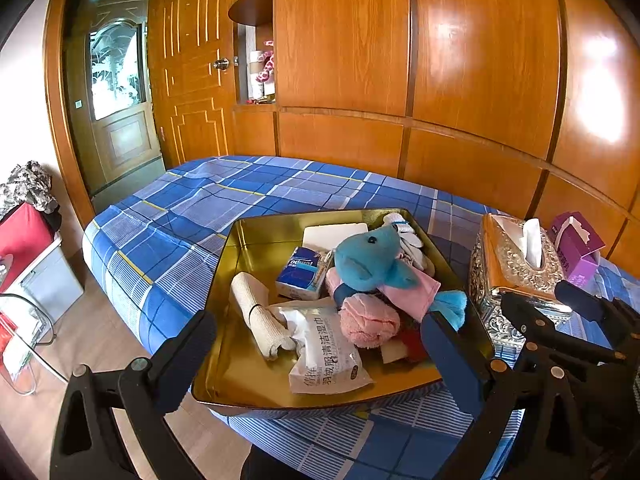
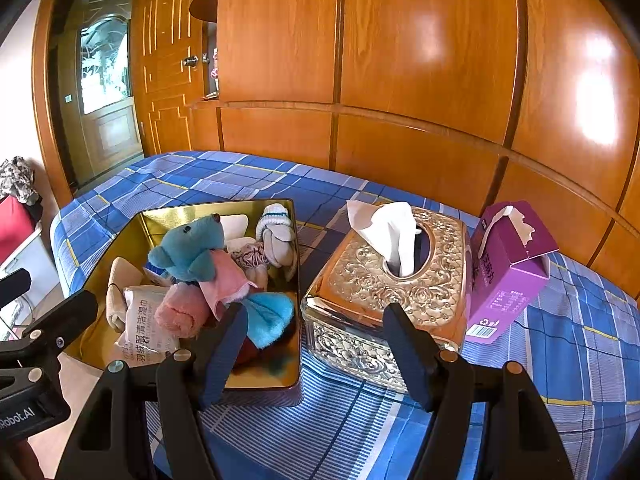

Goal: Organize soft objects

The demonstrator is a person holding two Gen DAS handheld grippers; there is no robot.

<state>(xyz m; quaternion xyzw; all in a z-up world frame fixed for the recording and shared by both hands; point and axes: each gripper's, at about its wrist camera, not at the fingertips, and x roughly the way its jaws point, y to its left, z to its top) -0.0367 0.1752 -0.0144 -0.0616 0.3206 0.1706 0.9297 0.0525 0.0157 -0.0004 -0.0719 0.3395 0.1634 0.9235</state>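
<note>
A gold tin tray (image 1: pixel 240 264) (image 2: pixel 120 236) lies on the bed and holds the soft things. Among them are a blue plush toy (image 1: pixel 372 260) (image 2: pixel 192 248), a rolled pink towel (image 1: pixel 368 320) (image 2: pixel 182 312), a beige cloth roll (image 1: pixel 256 304), a wet-wipe packet (image 1: pixel 324 348) (image 2: pixel 140 328), a small tissue pack (image 1: pixel 300 272) and socks (image 1: pixel 408 236) (image 2: pixel 276 232). My left gripper (image 1: pixel 320 344) hovers open over the tray's near edge with nothing between its fingers. My right gripper (image 2: pixel 318 344) stands open in front of the gap between tray and tissue box, holding nothing.
An ornate gold tissue box (image 2: pixel 400 280) (image 1: pixel 508 264) stands right of the tray, with a purple carton (image 2: pixel 508 272) beyond it. The blue plaid bed (image 1: pixel 192 216) runs back to a wooden wardrobe wall (image 1: pixel 400 60). Floor and a red-topped storage box (image 1: pixel 24 236) are at left.
</note>
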